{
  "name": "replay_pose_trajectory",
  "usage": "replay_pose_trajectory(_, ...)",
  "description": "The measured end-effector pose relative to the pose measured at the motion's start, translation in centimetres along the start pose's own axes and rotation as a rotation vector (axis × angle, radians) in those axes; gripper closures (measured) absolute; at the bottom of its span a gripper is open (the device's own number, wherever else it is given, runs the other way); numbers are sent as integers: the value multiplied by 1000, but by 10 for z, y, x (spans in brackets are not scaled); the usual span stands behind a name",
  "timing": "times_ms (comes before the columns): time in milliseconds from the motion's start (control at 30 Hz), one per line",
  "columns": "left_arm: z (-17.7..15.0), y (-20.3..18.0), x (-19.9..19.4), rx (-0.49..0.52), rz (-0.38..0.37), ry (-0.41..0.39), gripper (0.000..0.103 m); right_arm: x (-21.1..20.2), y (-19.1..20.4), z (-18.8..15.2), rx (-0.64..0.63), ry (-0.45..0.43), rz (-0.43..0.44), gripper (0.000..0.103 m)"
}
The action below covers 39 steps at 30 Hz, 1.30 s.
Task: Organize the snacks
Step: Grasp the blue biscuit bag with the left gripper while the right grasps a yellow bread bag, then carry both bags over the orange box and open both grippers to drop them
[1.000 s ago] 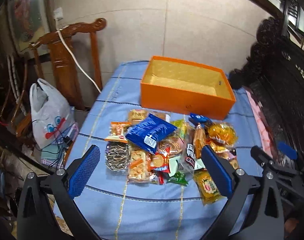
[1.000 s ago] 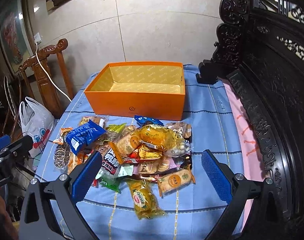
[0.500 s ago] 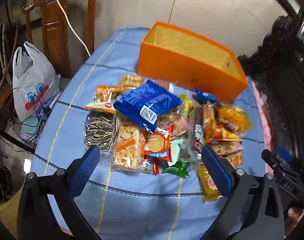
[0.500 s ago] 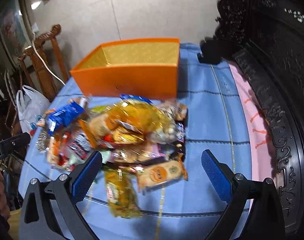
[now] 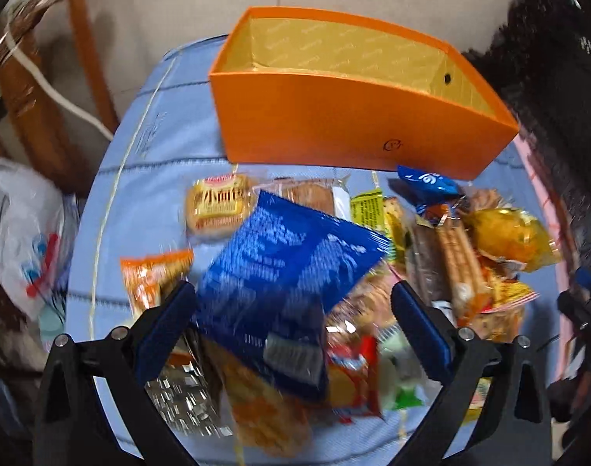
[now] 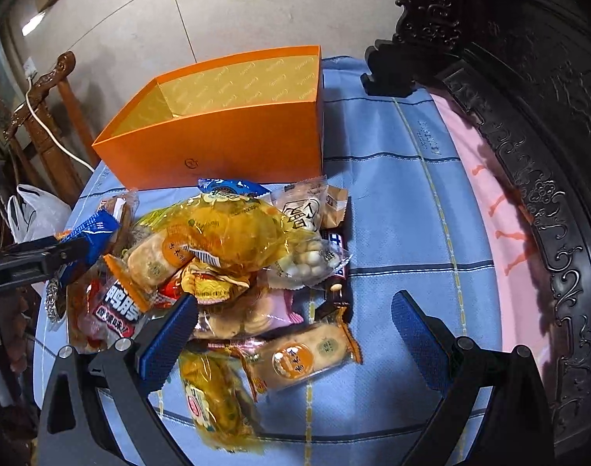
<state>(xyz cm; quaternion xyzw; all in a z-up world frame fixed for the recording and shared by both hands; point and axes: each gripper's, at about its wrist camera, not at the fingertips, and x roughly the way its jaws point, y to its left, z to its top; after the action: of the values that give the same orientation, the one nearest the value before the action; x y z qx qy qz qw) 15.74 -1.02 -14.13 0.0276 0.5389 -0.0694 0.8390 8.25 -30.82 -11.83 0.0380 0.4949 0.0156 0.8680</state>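
A pile of wrapped snacks lies on the blue cloth in front of an empty orange box (image 5: 349,128) (image 6: 233,143). My left gripper (image 5: 293,328) is open, low over the pile, its fingers on either side of a big blue bag (image 5: 287,272), not closed on it. My right gripper (image 6: 293,334) is open just above the pile's near right edge, over a cracker pack (image 6: 303,357) and a yellow pack (image 6: 213,396). A large yellow bag (image 6: 225,233) tops the pile. The left gripper shows at the left of the right wrist view (image 6: 42,260).
The blue tablecloth (image 6: 392,213) has bare room right of the pile. A dark carved bench back (image 6: 548,155) and pink cloth (image 6: 489,194) border the right. A wooden chair (image 5: 35,89) and white plastic bag (image 5: 19,233) stand left of the table.
Both grippers have moved forward and down toward the pile. The left one now straddles the blue bag. Both stay open.
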Motion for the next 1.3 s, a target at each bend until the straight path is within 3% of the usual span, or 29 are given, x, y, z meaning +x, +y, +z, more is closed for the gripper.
replay_pose_trajectory(67, 5, -1, 11, 39, 10, 13, 14, 3, 1, 2, 5, 3, -5, 3)
replay_pose_trajectory(133, 6, -2, 20, 74, -15, 27, 41, 8, 0, 4, 17, 9, -6, 3)
replay_pose_trajectory(167, 7, -1, 22, 81, -19, 26, 44, 10, -1, 5, 23, 15, -7, 3)
replay_pose_trajectory(200, 8, -1, 23, 85, -26, 19, 54, 13, -2, 6, 32, 26, -6, 3)
replay_pose_trajectory(300, 12, 10, 15, 19, -123, 9, 71, 17, 0, 12, 34, 31, 15, 3)
replay_pose_trajectory(367, 13, 19, 5, -23, -225, -13, 72, 15, 12, 21, -22, -4, 27, 4)
replay_pose_trajectory(500, 11, 28, 5, -38, -259, 5, 72, 29, 42, 39, -186, -1, -3, 9)
replay_pose_trajectory(567, 10, 29, 8, -48, -255, 17, 72, 44, 50, 44, -237, 40, -9, 20)
replay_pose_trajectory(633, 8, 28, 9, -50, -256, 24, 73, 63, 58, 45, -288, 93, -6, 25)
replay_pose_trajectory(733, 7, 28, 12, -44, -247, 32, 73, 69, 68, 43, -338, 111, 2, 49)
replay_pose_trajectory(833, 6, 31, 3, -74, -277, 11, 73, 57, 65, 43, -315, 118, 85, 58)
replay_pose_trajectory(967, 6, 35, -19, -89, -290, -42, 73, 25, 54, 46, -253, 79, 205, 60)
replay_pose_trajectory(1167, 16, 33, -53, -106, -315, -114, 74, -13, 58, 64, -263, -18, 244, 60)
replay_pose_trajectory(1300, 41, 29, -78, -113, -346, -181, 74, -28, 57, 95, -246, -92, 259, 60)
